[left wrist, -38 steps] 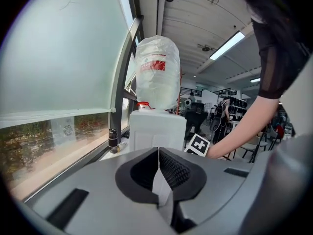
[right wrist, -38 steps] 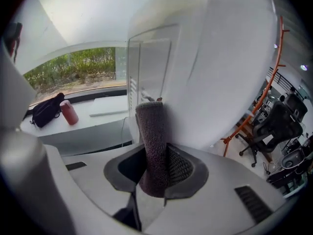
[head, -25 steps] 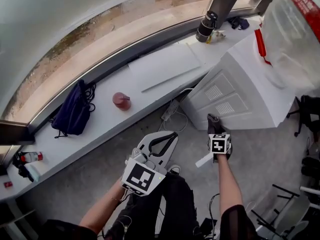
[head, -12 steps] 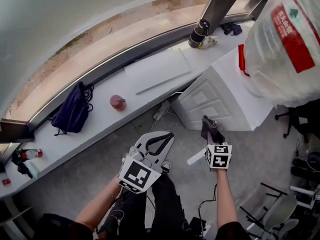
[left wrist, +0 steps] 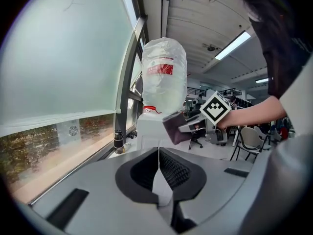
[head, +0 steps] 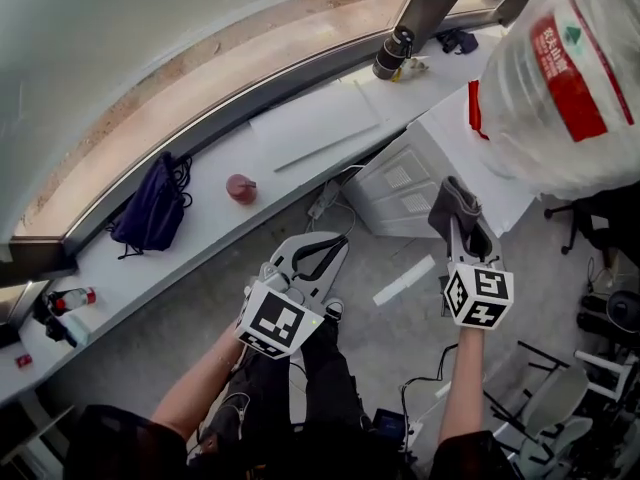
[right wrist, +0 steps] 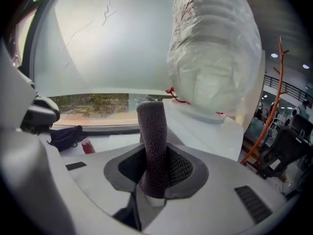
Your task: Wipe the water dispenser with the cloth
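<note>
Two claws show, and only one carries anything. The right claw (right wrist: 155,166) is clamped on a folded dark grey cloth (right wrist: 151,131), which stands up as a thick roll from between the ribbed pads and leans a little to the left in the right gripper view. In the head view the cloth lies over the near lower front of the white box-shaped water dispenser (head: 415,173). Whether the two touch cannot be told.

The left claw (left wrist: 158,166) has its jaws pressed together with nothing between them. In the head view it hangs over the grey floor (head: 180,328), to the left of the right claw and apart from the dispenser.

A large translucent water bottle (head: 565,78) with a red label sits on top of the dispenser. The dispenser stands just beside the right end of a long white counter (head: 200,236) that curves under the window.

On the counter:
- A purple bag (head: 150,213) lies toward the left end, against the back edge.
- A small red round object (head: 240,188) sits near the front edge, about midway along.
- A flat white board (head: 315,128) lies to the right of the red object.
- A black cylinder (head: 393,53) stands at the back edge, near the right end.

On the floor, a white power strip (head: 325,203) lies below the counter's front edge. A loose white strip (head: 405,280) lies between the two claws.
</note>
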Demonstrator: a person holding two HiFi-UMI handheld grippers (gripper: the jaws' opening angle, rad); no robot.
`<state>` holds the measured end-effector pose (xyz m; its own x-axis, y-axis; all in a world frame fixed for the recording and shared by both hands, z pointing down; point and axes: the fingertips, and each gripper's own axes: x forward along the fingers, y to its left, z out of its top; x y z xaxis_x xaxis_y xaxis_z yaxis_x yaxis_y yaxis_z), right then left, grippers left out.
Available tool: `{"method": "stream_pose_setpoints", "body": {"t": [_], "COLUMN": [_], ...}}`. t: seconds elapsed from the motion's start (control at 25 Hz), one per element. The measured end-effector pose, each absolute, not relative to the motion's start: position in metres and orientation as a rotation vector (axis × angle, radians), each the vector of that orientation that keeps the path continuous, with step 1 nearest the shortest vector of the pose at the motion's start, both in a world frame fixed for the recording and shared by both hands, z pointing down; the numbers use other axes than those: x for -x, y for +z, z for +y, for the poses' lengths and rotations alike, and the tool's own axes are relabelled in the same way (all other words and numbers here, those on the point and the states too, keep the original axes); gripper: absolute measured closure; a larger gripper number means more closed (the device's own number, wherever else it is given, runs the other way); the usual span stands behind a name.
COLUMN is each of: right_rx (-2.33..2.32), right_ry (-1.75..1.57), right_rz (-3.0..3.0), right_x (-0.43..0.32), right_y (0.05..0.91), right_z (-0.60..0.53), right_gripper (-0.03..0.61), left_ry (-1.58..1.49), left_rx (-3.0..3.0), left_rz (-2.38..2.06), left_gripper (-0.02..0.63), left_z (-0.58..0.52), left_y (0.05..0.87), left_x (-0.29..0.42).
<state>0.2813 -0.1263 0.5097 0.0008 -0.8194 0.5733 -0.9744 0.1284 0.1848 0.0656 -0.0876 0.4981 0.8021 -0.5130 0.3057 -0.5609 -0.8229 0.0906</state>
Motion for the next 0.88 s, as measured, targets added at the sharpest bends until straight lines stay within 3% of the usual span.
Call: {"method": "stream_pose_setpoints", "body": {"t": [0.32, 0.88], "right_rx": [-1.857, -1.780], "right_ry": [0.421, 0.624], "right_rz": [-1.780, -1.619], "right_x": [-0.291, -0.295], "right_y": [0.543, 0.707], "right_z": [-0.139, -0.151], "right_gripper": [0.469, 0.470], "left_ry": [0.407, 0.373], "left_rx": [-2.795, -2.703], "left_rz": [-0.847, -0.906], "left_gripper": [0.594, 0.594], "left_z": [-0.094, -0.102], "left_y": [0.505, 0.539], "left_x": [-0.049, -0.036]}}
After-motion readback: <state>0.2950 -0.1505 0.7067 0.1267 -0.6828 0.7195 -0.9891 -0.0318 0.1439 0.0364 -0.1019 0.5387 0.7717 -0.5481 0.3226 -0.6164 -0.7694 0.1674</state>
